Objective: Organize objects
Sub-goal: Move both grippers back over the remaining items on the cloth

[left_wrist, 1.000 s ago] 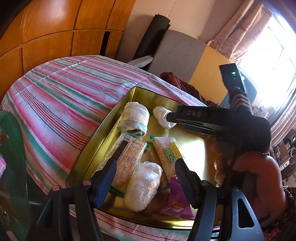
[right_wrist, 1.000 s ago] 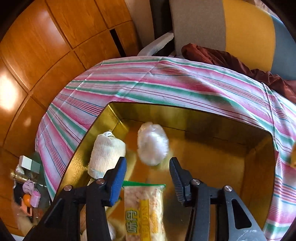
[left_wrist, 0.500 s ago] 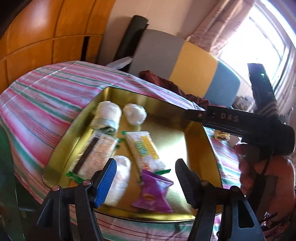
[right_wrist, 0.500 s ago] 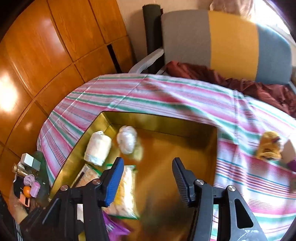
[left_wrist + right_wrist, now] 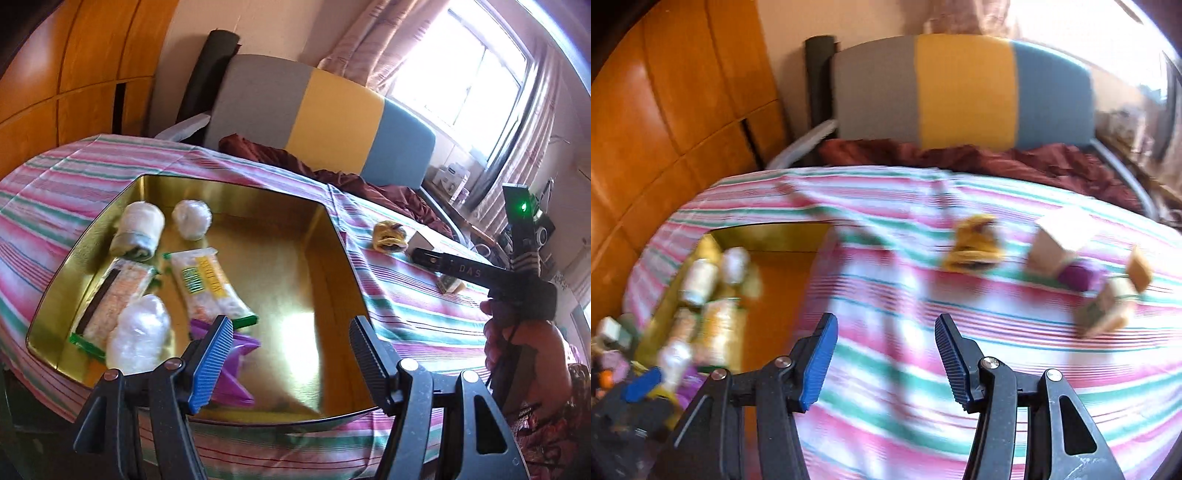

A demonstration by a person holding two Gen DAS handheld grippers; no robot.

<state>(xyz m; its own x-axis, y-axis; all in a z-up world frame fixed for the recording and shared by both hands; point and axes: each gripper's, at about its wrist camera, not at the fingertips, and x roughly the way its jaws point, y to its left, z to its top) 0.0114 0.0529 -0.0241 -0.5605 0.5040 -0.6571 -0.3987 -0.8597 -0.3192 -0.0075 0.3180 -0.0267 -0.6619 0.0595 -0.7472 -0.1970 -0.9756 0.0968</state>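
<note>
A gold tin tray (image 5: 325,236) lies on the striped cloth and holds a rolled white cloth (image 5: 138,229), a white ball (image 5: 192,219), two snack packets (image 5: 207,284), a white bag (image 5: 138,338) and a purple packet (image 5: 231,369). My left gripper (image 5: 290,360) is open and empty above the tray's near edge. My right gripper (image 5: 884,360) is open and empty over the bare cloth, right of the tray (image 5: 768,236). Beyond it lie a yellow item (image 5: 973,242), a pale box (image 5: 1052,243), a purple item (image 5: 1078,277) and small boxes (image 5: 1108,306). The right wrist view is blurred.
A grey, yellow and blue chair back (image 5: 325,110) with a maroon cloth (image 5: 332,173) stands behind the table. Wooden panels (image 5: 74,74) are at the left. A bright window (image 5: 461,74) is at the right. Small clutter (image 5: 613,332) sits low at the left.
My right gripper has left the tray and swung right over the cloth toward the loose items. My left gripper has pulled back and turned right, showing the whole tray.
</note>
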